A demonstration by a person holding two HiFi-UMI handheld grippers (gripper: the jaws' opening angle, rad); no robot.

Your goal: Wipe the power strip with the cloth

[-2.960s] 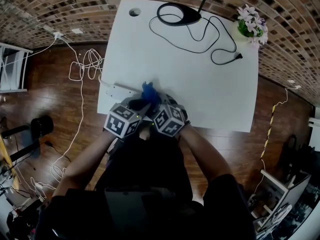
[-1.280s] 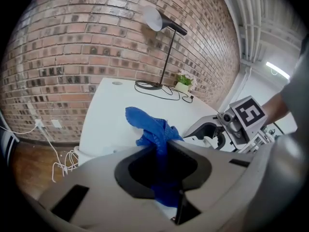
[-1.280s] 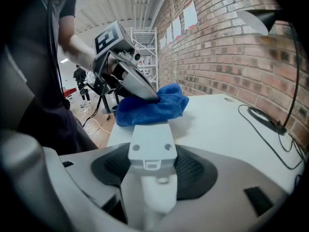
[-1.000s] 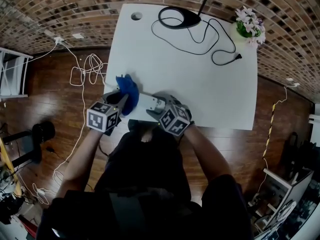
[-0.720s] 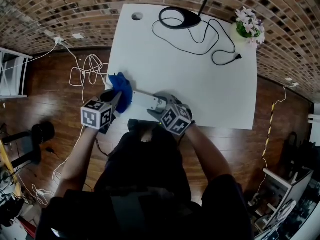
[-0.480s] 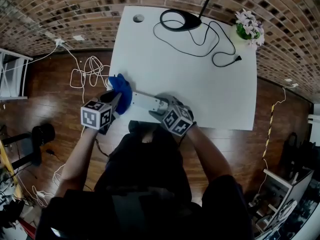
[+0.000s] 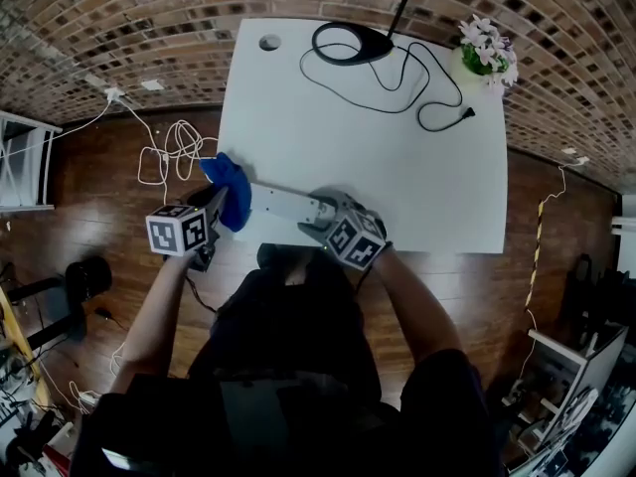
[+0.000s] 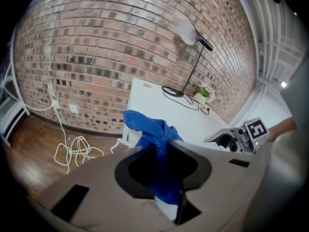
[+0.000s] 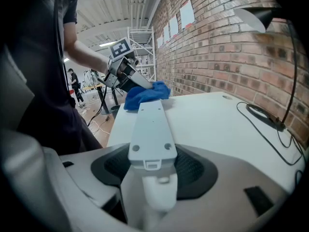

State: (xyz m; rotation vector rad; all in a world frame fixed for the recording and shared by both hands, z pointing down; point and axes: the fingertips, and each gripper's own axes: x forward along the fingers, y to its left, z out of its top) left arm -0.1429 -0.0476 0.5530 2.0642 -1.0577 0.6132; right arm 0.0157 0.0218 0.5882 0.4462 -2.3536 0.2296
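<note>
The white power strip [image 7: 283,203] lies along the near left edge of the white table [image 7: 397,157]. My right gripper [image 7: 316,217] is shut on its right end; in the right gripper view the power strip [image 9: 150,124] runs straight out from between the jaws of the right gripper [image 9: 150,153]. My left gripper [image 7: 221,205] is shut on the blue cloth [image 7: 227,187], which rests at the strip's left end by the table corner. The left gripper view shows the cloth [image 8: 152,134] bunched in the left gripper [image 8: 161,151]. In the right gripper view the cloth [image 9: 145,94] covers the strip's far end.
A black lamp base [image 7: 353,38] with a trailing black cable [image 7: 427,107] sits at the table's far side. A small flower pot [image 7: 487,53] stands at the far right corner. White cable loops [image 7: 174,152] lie on the wooden floor left of the table.
My left gripper has slid the cloth leftwards along the strip to its left end and rolled a little. The right gripper and the strip have stayed put.
</note>
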